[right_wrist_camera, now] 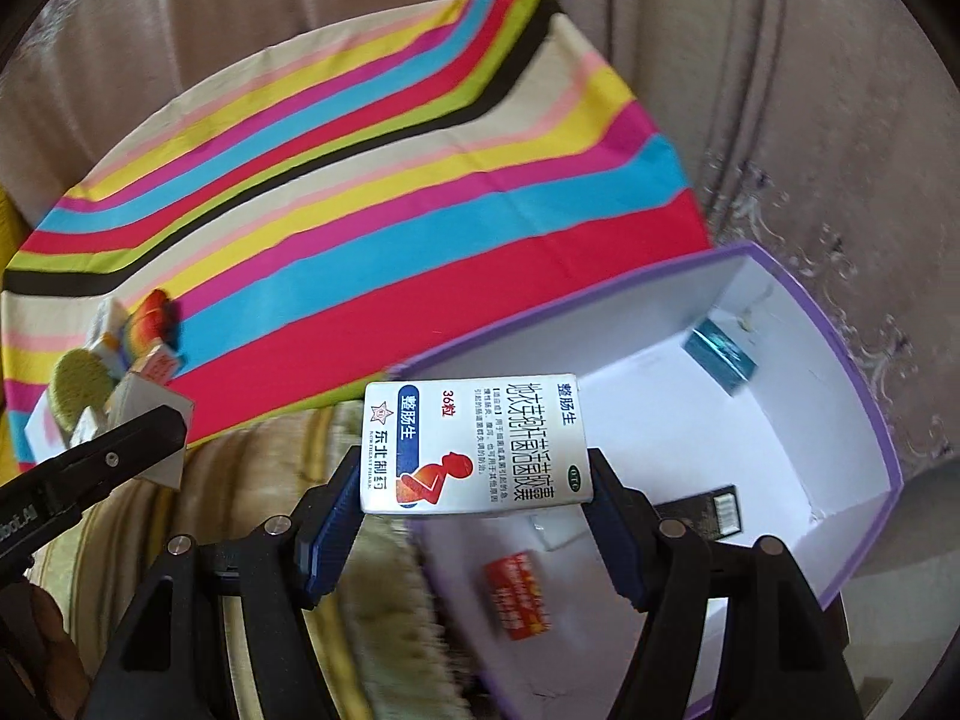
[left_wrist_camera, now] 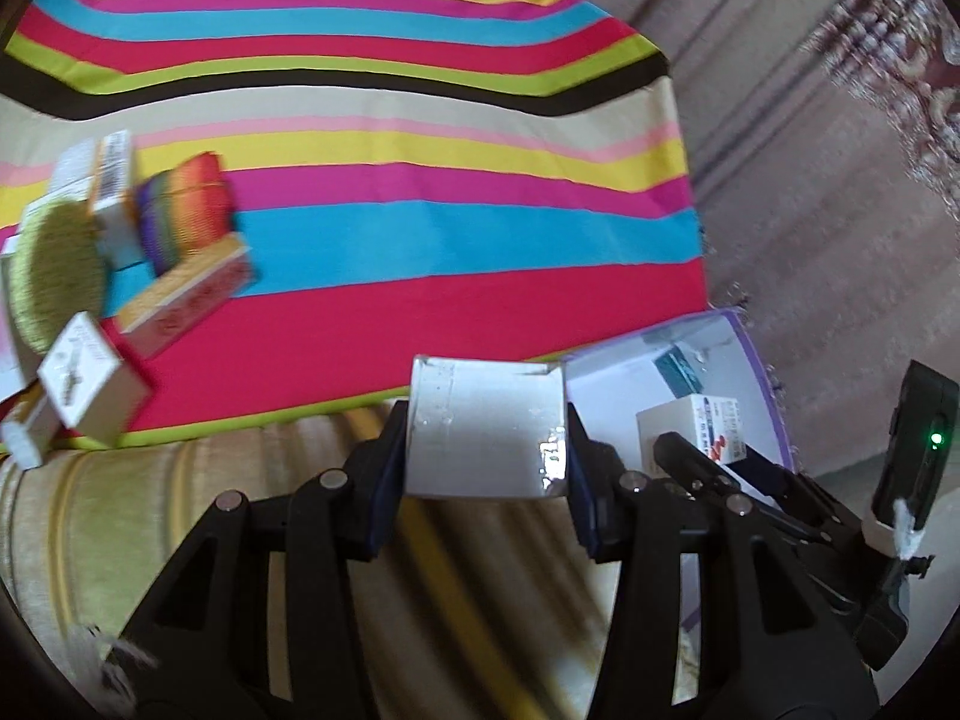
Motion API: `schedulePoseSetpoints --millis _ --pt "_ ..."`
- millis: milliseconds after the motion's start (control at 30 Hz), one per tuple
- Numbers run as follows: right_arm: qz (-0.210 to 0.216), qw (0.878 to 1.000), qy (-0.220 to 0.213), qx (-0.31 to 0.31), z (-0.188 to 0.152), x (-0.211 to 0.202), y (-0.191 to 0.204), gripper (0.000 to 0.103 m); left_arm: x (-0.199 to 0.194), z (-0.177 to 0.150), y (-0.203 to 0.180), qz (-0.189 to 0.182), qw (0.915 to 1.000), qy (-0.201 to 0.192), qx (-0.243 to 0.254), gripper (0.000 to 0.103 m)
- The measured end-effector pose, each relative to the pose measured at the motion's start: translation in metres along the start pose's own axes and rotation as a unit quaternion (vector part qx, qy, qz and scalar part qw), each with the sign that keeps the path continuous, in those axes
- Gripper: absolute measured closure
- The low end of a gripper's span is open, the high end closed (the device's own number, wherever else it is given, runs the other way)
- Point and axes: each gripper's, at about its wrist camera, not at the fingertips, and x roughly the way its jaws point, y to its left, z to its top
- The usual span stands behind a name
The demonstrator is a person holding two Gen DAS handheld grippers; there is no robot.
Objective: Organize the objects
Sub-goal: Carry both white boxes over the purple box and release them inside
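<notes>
My left gripper (left_wrist_camera: 486, 438) is shut on a plain white box (left_wrist_camera: 487, 429), held above the sofa edge just left of the purple-rimmed white container (left_wrist_camera: 762, 372). My right gripper (right_wrist_camera: 474, 480) is shut on a white medicine box (right_wrist_camera: 477, 447) with blue Chinese print and a red figure, held over the near-left rim of the container (right_wrist_camera: 864, 396). Inside the container lie a teal box (right_wrist_camera: 720, 357), a red packet (right_wrist_camera: 519, 597) and a black item (right_wrist_camera: 708, 516). The right gripper with its medicine box also shows in the left wrist view (left_wrist_camera: 720, 429).
A striped cloth (left_wrist_camera: 420, 240) covers the sofa. At its left lies a pile of small boxes (left_wrist_camera: 180, 294), a rainbow pouch (left_wrist_camera: 186, 210) and a green round pad (left_wrist_camera: 57, 264); the pile also shows in the right wrist view (right_wrist_camera: 120, 372). Patterned carpet (left_wrist_camera: 840, 180) lies to the right.
</notes>
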Motion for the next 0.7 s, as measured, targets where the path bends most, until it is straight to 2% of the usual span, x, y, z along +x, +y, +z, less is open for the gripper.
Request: schedulePoseSetpoints --millis 267,600,667,700 --pt "-0.037 0.997 0.007 0.06 -0.001 0.007 -0.044 0.033 0.022 0.0 -0.036 -0.035 0.9986 0.02 0.034 0.053" --pt "-0.058 0.993 0.001 0.101 -0.003 0.005 -0.067 0.032 0.04 0.004 -0.062 -0.089 0.994 0.04 0.05 0.053" --pt "-0.064 0.992 0.002 0.113 -0.003 0.005 -0.072 0.029 0.044 0.005 -0.067 -0.1 0.9924 0.049 0.051 0.05" --pt "-0.066 0.991 0.002 0.119 -0.003 0.004 -0.074 0.026 0.046 0.004 -0.069 -0.103 0.9919 0.053 0.052 0.042"
